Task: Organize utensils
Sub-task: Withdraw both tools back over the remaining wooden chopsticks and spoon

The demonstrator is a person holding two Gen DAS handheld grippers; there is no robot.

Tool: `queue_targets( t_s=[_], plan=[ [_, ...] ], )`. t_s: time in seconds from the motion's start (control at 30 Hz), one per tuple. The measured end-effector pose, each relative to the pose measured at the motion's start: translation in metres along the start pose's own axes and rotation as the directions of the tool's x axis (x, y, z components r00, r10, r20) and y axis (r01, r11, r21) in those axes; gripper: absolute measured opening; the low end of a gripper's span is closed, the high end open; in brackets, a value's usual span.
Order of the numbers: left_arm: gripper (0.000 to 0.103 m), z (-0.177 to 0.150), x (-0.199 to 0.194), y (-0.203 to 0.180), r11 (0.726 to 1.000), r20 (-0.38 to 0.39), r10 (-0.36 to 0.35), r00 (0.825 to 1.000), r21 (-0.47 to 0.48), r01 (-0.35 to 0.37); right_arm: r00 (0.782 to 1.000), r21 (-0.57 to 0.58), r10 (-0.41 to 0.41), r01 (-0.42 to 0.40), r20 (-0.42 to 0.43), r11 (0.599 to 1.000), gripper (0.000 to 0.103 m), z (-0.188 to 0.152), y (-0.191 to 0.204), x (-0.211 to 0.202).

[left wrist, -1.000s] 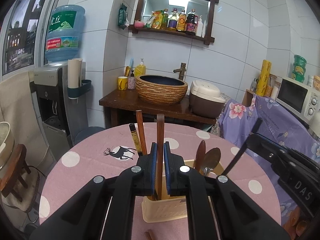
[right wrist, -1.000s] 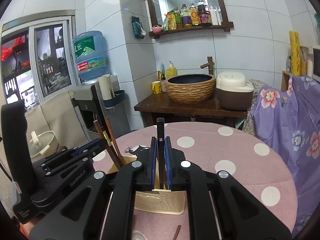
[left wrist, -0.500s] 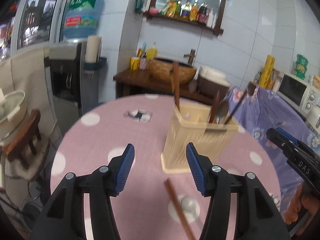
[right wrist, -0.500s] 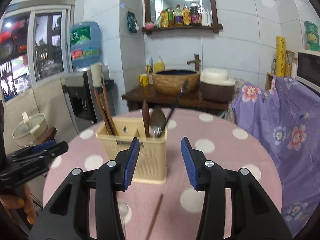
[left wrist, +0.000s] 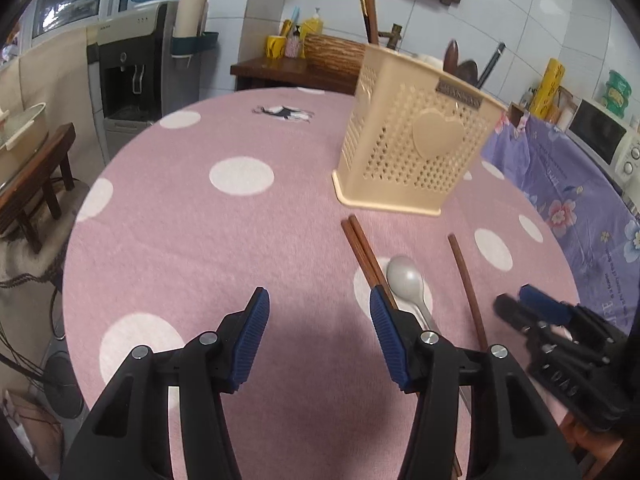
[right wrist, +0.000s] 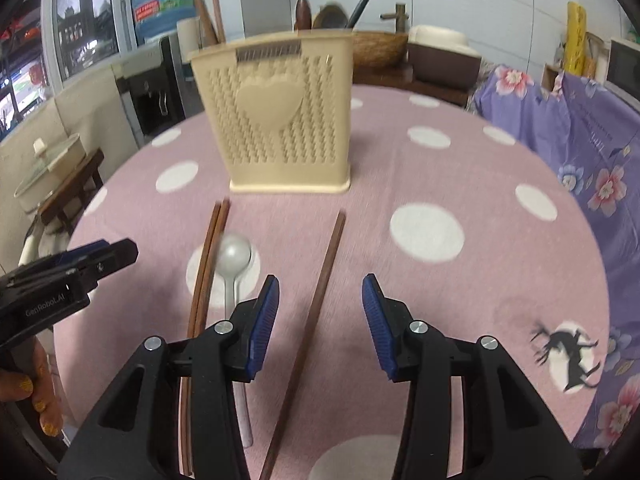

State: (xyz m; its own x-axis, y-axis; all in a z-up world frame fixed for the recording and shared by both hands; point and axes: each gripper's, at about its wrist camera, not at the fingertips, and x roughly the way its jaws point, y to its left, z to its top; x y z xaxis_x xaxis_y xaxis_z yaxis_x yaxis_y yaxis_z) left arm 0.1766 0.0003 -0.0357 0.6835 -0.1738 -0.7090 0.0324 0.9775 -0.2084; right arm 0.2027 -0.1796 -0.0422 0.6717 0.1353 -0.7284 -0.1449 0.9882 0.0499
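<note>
Four loose utensils lie on the round pink polka-dot table, which fills the lower half of both wrist views, and the beige perforated holder stands upright in the upper middle of each frame with several handles already poking out of its top. The step in hand looks like reaching for the next pieces to pick up. The left gripper sits at the bottom centre of its view, angled down at bare cloth; its jaws are parted about halfway and closing slightly, with nothing between them. The right gripper is tilted down the same way at the bottom centre of its own view, jaws apart and empty, and the single chopstick runs up the frame through the gap between them, lying flat on the cloth beneath. A pair of chopsticks lies side by side just left of the metal spoon, both below the holder. Next, I judge, the right jaws need to drop onto the single chopstick and pinch it, while the left must shift toward frame right to straddle the pair or the spoon
</note>
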Motion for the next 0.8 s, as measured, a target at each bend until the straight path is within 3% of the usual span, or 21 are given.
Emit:
queue_targets(
  t_s=[0.17, 0.43, 0.8],
  plan=[
    [0.051, -0.011, 0.004, -0.014, 0.999, -0.028, -0.015, 1.0, 0.046, 0.016, 0.999, 0.003, -0.019, 0.019, -0.051, 1.0, 0.044, -0.017, 0.003, 0.015],
    [0.05, -0.024, 0.016, -0.036, 0.993, -0.061, 0.012, 0.998, 0.119, -0.005, 0.995, -0.008, -0.092, 0.091, -0.049, 0.996, 0.041, -0.018, -0.013, 0.012],
    [0.045, -0.031, 0.024, -0.047, 0.988, -0.074, 0.054, 0.996, 0.15, -0.042, 0.997, 0.016, -0.067, 0.067, -0.039, 0.998, 0.037, -0.019, -0.02, 0.009]
  ],
)
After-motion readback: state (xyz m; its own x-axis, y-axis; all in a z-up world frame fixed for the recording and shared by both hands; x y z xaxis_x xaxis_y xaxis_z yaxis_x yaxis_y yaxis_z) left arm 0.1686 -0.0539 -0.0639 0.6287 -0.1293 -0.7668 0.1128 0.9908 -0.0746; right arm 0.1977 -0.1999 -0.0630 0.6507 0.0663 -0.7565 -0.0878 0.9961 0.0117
